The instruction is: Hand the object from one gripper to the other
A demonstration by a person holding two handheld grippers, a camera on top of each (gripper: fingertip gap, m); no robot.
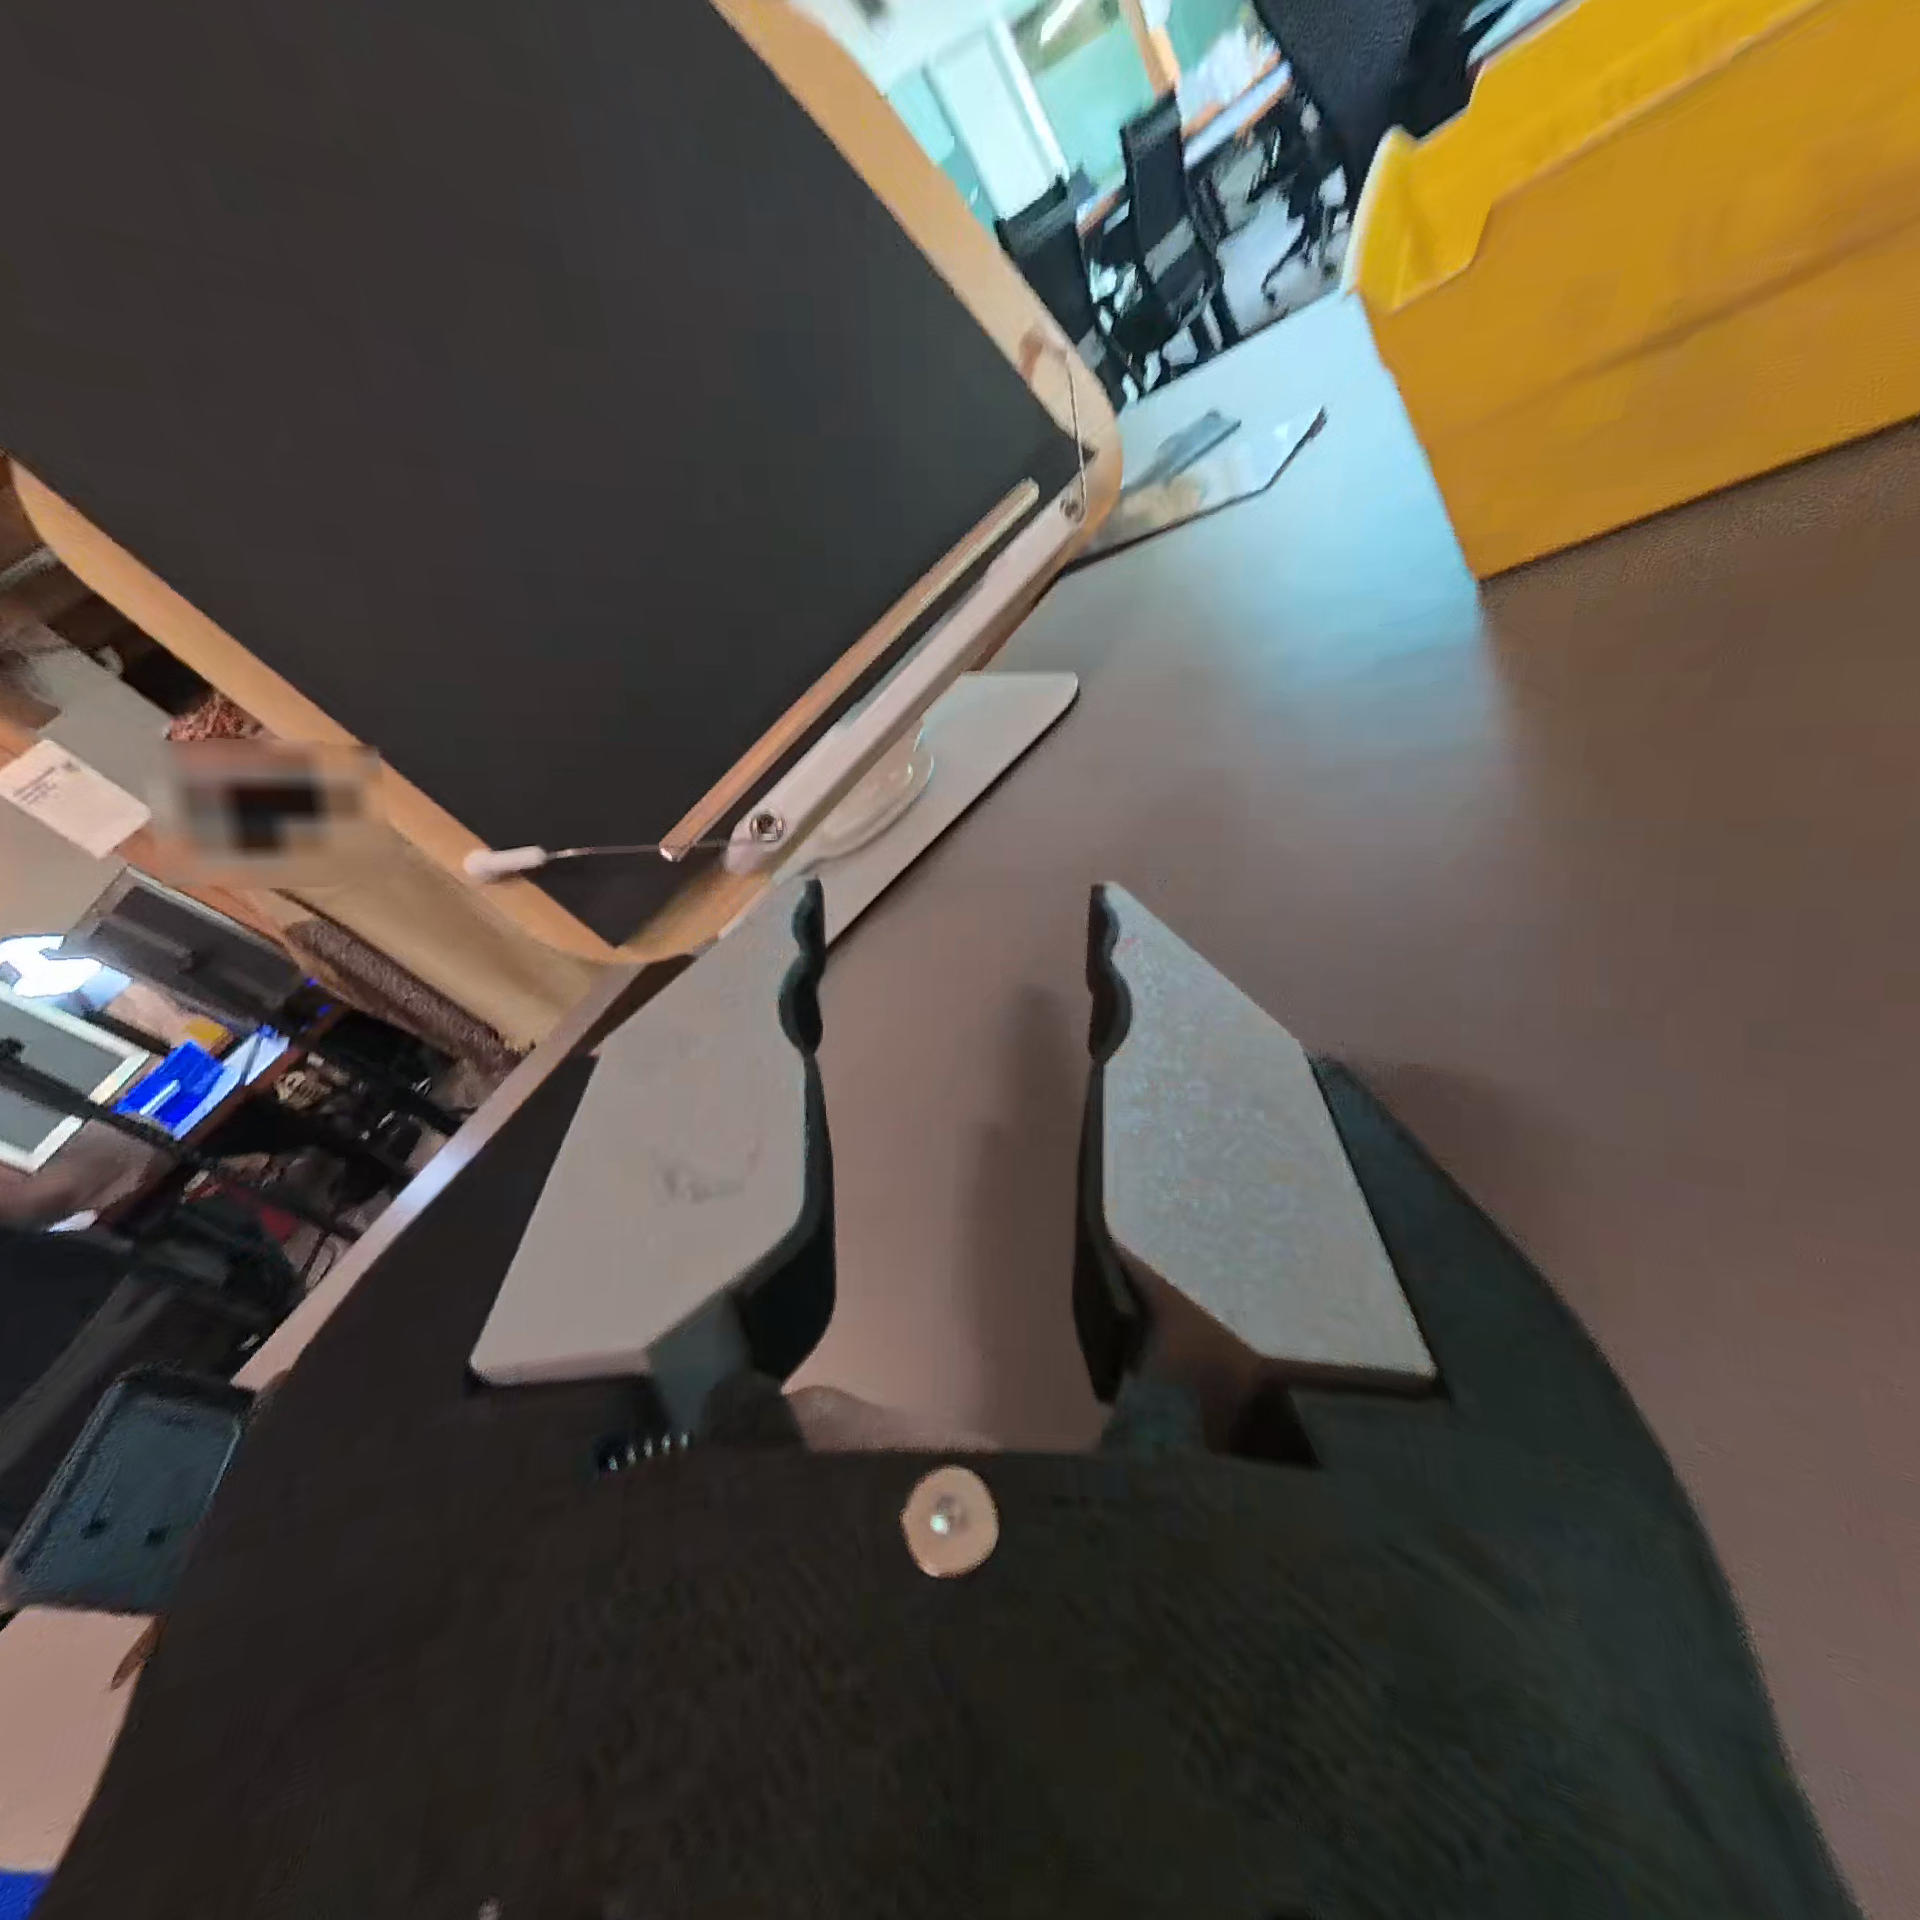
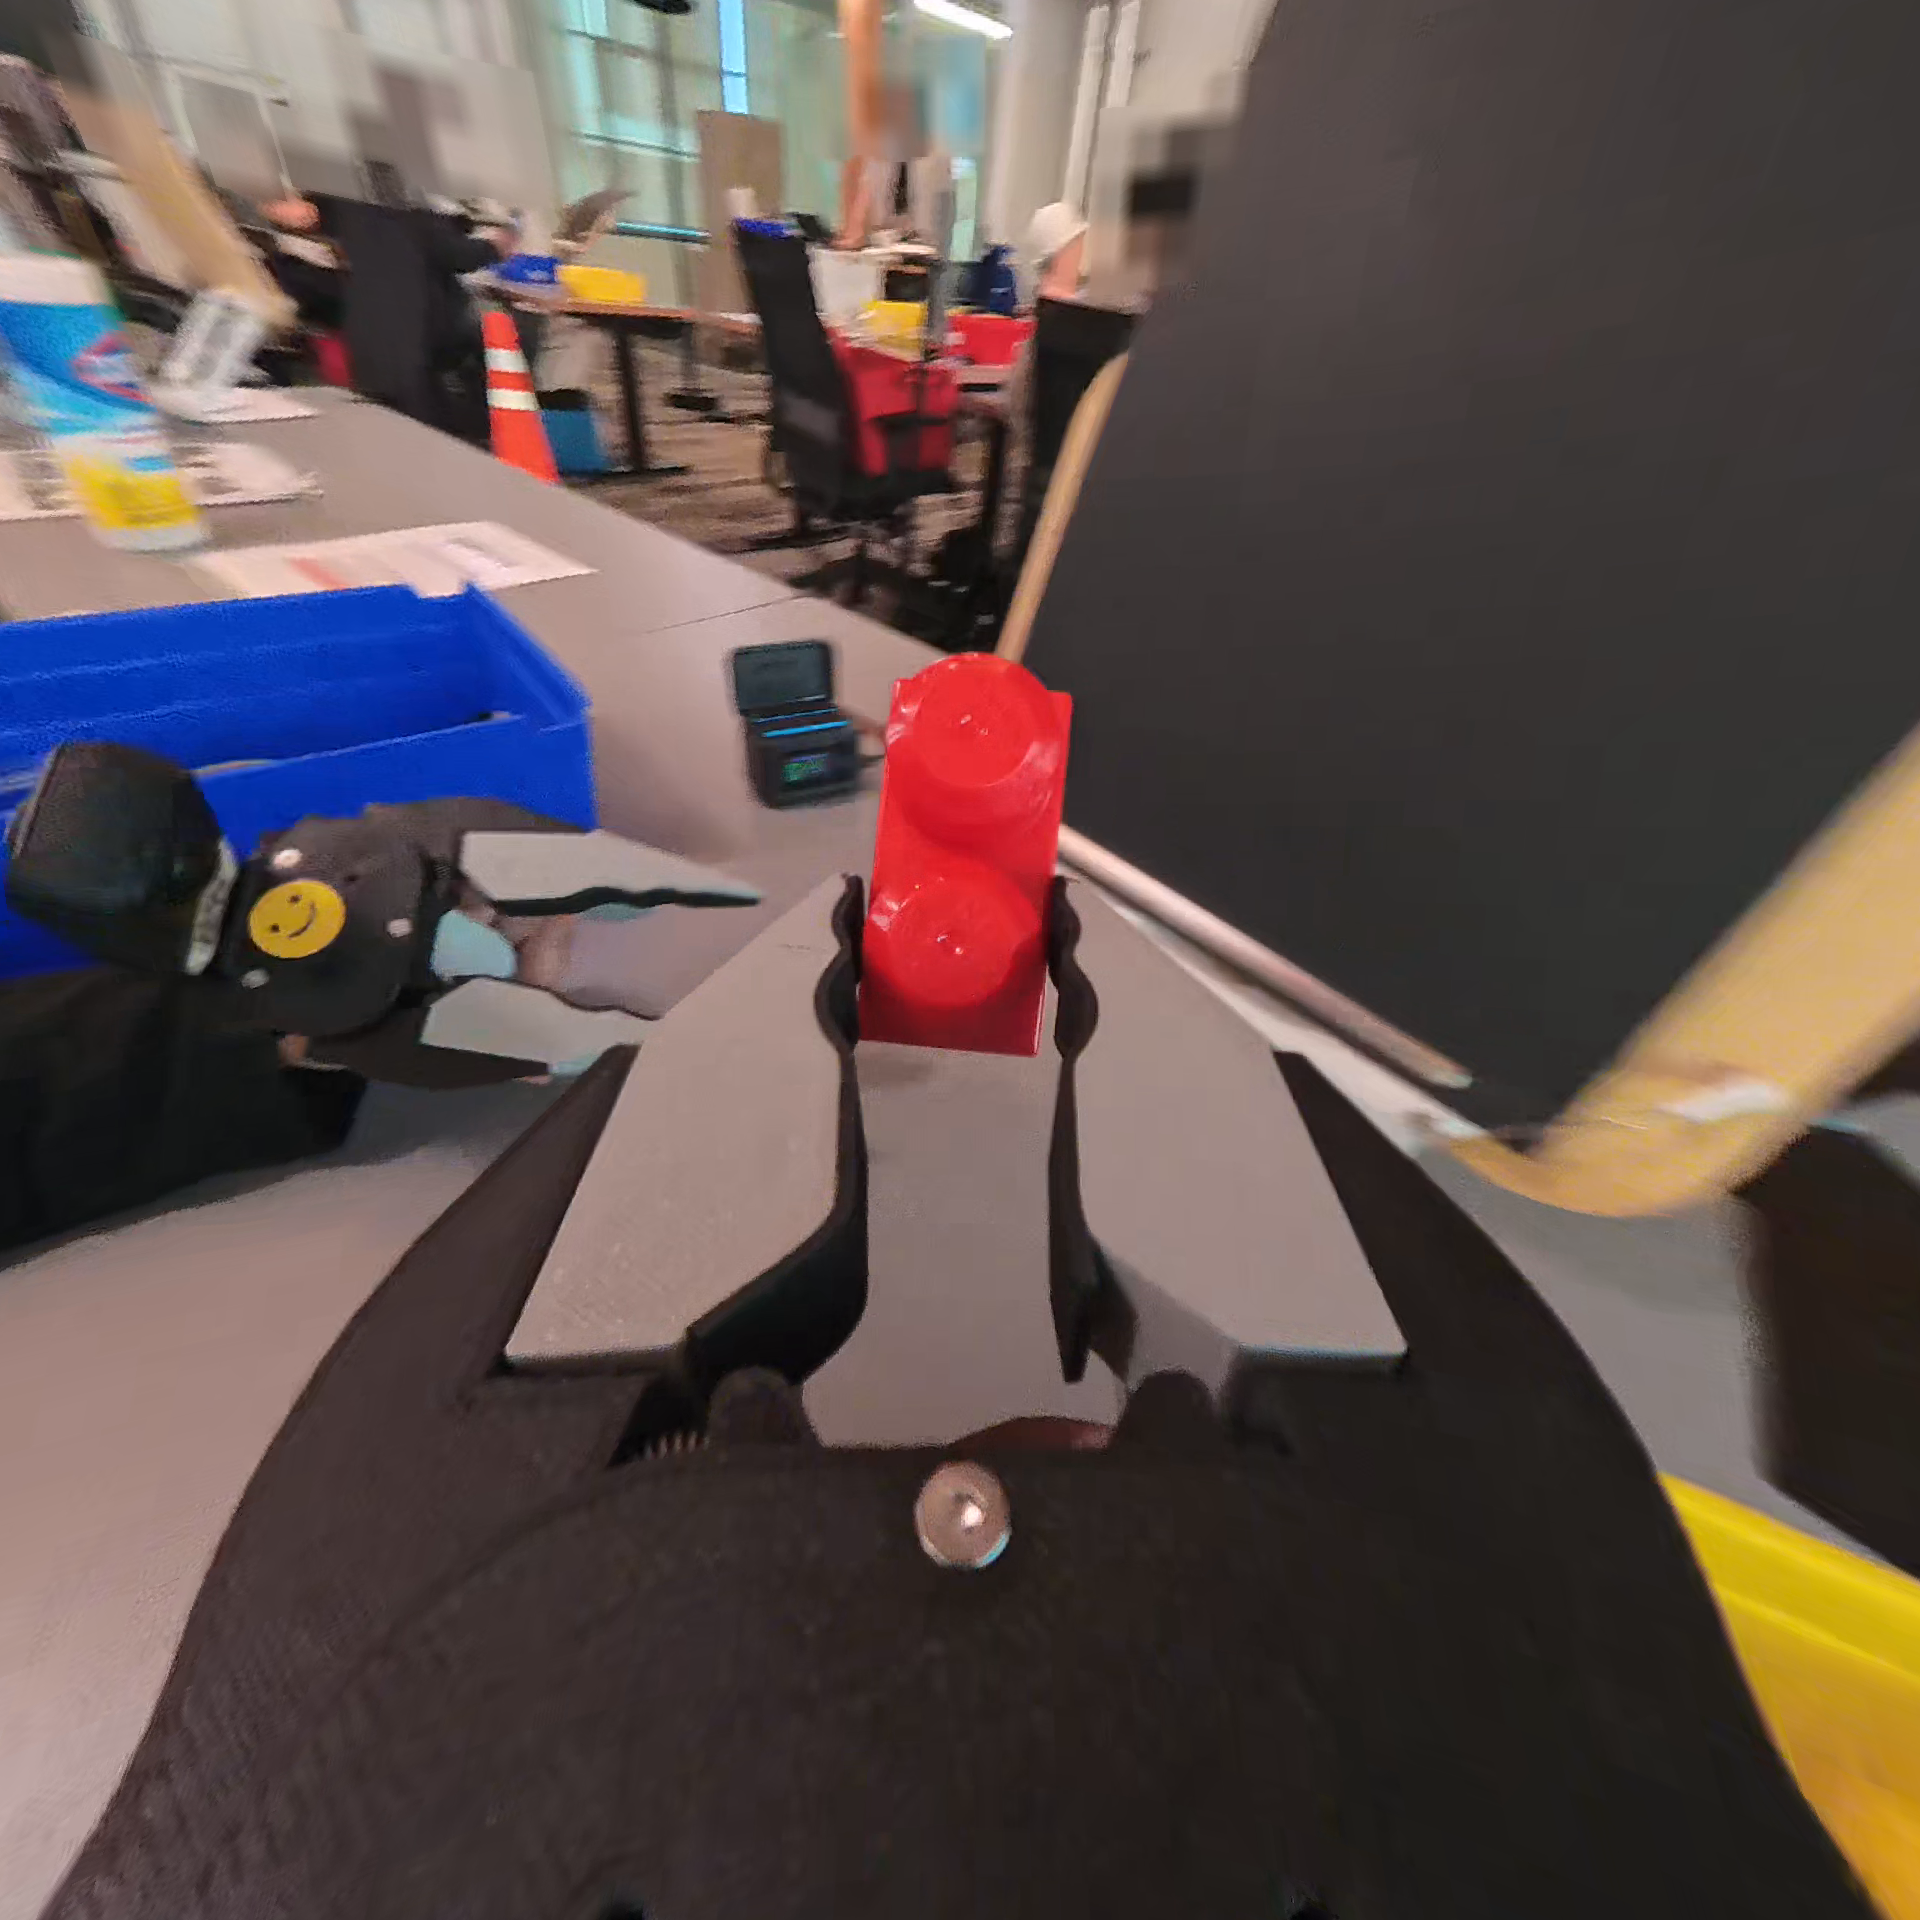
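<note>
My right gripper [image 2: 956,961] is closed on the red brick [image 2: 966,852], pinched only at its lower stud, most of it beyond the fingertips. My left gripper [image 1: 954,971] is spread and empty, well apart. I fear the brick pivots or slips if the left fingers push its free end.

A red two-stud plastic brick [image 2: 961,862] sat between the right gripper [image 2: 954,961] fingers above the bench [image 2: 727,665]; the left gripper [image 2: 613,956] lay leftward, before a blue plastic bin [image 2: 312,686].
</note>
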